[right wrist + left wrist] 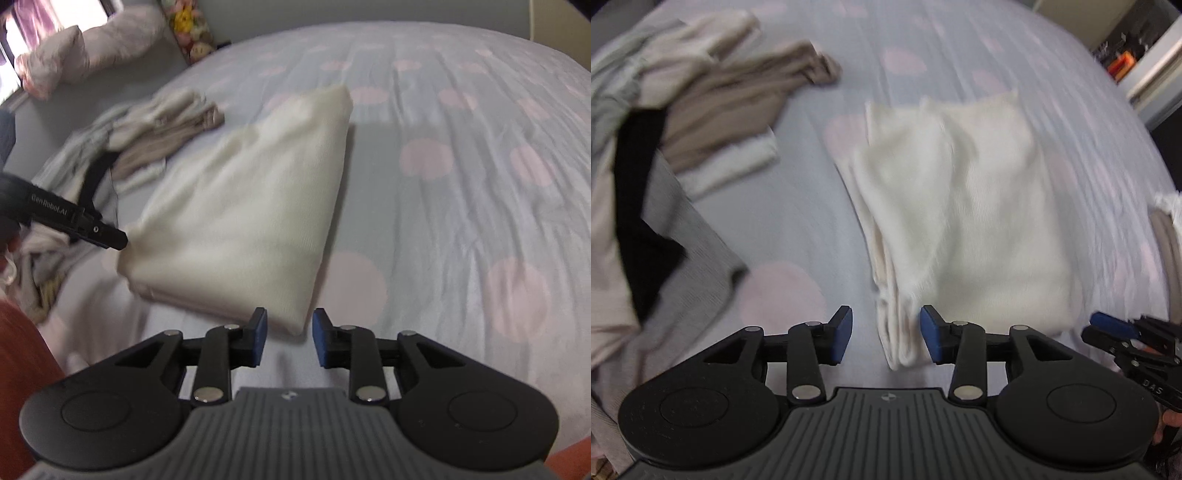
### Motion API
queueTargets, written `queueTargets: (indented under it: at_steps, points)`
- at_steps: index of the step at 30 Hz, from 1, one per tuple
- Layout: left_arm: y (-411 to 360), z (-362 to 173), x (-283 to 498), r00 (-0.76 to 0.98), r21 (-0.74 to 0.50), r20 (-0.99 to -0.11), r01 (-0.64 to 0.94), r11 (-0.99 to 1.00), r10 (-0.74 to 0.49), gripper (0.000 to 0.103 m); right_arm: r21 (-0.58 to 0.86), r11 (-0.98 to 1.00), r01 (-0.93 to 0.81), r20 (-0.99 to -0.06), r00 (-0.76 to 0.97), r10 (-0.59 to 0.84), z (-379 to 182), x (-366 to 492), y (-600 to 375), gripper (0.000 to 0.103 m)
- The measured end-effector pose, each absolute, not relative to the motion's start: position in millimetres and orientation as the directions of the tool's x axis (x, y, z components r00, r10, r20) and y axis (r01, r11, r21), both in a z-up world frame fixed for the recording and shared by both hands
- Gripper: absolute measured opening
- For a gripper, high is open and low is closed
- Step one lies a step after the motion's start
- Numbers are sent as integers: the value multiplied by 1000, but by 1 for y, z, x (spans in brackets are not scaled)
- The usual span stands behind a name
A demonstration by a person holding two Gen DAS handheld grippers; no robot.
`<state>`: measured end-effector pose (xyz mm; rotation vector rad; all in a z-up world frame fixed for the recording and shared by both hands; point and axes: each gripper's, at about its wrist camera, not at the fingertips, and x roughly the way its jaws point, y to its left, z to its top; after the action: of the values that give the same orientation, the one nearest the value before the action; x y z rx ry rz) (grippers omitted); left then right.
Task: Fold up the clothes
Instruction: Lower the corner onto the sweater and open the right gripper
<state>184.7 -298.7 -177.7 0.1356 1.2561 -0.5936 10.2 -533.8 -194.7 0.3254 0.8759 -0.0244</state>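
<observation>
A cream garment [964, 206] lies folded into a thick rectangle on the bed; it also shows in the right wrist view [243, 221]. My left gripper [886, 334] is open, its blue pads either side of the garment's near-left corner, not closed on it. My right gripper [289, 338] is open, with the garment's near-right corner just ahead of its pads. The right gripper also shows at the edge of the left wrist view [1115, 332], and the left gripper in the right wrist view [114, 236] at the garment's left corner.
A heap of unfolded clothes [665, 147], beige, grey, black and white, lies left of the garment, also in the right wrist view [122, 147]. The bedsheet [461, 184] is pale blue with pink dots. Pillows [74, 55] lie at the far left. A shelf [1145, 55] stands beyond the bed.
</observation>
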Motion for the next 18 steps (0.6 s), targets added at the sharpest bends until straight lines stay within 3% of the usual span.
queueTargets:
  at_steps: [2,4,8,18]
  points:
    - [-297,-171,192,201,-232,-909,483,844,-365,38,263,950,166,-736,671,86,-186,12,-538,29]
    - [-302,-168,199,218,-232,-902,482,845,-372,38,258,951,172,-725,685,72,-180,19,-545,18]
    - [-318,-169,215,246,-231,-890,482,845,-383,33,255,951,172,-721,689,69,-176,44,-557,14]
    - [-352,-193,251,256,-258,-865,512,819,-432,33,223,966,132,-716,695,70,-184,138,-578,14]
